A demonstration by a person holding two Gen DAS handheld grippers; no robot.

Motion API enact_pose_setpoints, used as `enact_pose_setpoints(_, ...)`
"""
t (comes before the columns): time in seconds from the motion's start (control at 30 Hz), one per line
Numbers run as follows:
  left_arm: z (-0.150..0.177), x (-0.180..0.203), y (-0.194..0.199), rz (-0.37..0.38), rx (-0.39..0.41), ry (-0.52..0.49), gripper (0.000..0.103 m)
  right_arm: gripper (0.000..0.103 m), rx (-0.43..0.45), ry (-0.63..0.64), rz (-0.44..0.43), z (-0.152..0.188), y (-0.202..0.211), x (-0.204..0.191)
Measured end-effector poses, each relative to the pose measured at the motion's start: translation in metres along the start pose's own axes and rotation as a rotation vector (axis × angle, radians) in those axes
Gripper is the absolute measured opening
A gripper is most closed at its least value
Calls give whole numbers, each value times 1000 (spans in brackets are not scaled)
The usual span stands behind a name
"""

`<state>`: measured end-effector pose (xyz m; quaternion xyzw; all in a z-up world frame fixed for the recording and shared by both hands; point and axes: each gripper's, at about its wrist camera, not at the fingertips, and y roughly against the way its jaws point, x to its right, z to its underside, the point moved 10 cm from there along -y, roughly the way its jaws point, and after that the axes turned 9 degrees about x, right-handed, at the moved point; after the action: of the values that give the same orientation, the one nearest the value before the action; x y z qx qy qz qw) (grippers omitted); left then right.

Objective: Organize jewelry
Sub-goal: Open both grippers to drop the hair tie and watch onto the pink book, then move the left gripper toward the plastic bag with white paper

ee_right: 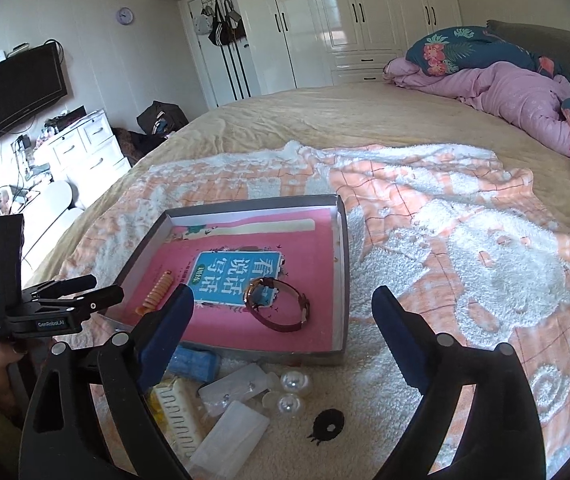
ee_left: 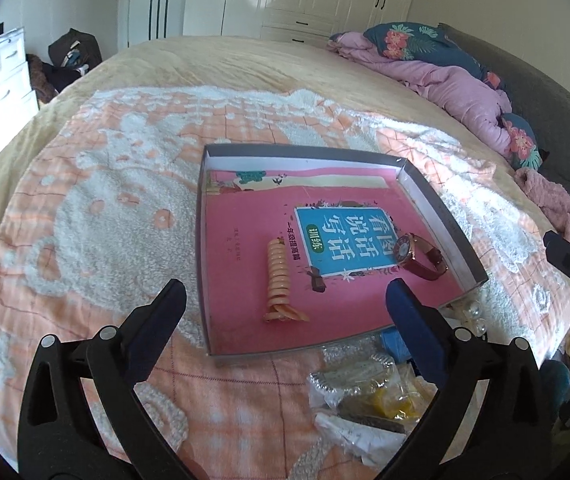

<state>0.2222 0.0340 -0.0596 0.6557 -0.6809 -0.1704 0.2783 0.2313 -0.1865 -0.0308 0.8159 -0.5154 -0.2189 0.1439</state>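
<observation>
A shallow grey box lies on the bed with a pink book as its floor. In it lie an orange spiral hair clip and a rose-gold watch with a dark red strap. My left gripper is open and empty, just short of the box's near edge. My right gripper is open and empty above the near right of the box. Loose pieces lie in front of the box: clear pearl balls, a black round piece, plastic bags.
An orange and white towel covers the yellow bed. A pink quilt and floral pillows lie at the head end. White drawers and wardrobes stand beyond the bed. The left gripper's body shows at the left of the right wrist view.
</observation>
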Motion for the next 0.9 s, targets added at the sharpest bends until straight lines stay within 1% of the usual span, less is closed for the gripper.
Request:
enact_pose_setpoints(0.2, -3, 4, 23, 12, 22, 15, 94, 90, 15, 12, -23, -4, 14, -11)
enact_pose_setpoints(0.27, -4, 5, 29, 9, 31, 11, 94, 95, 23, 18, -29, -6, 20, -15)
enact_pose_setpoints(0.47, -1, 10, 45, 18, 41, 20, 94, 96, 50, 25, -49, -9, 37, -24)
enact_pose_setpoints(0.77, 15, 16, 61, 50, 16, 46, 94, 97, 71, 41, -71, -10, 57, -34)
enact_pose_setpoints(0.9, 24, 21, 66, 50, 7, 27, 94, 97, 72, 46, -75, -7, 65, -37)
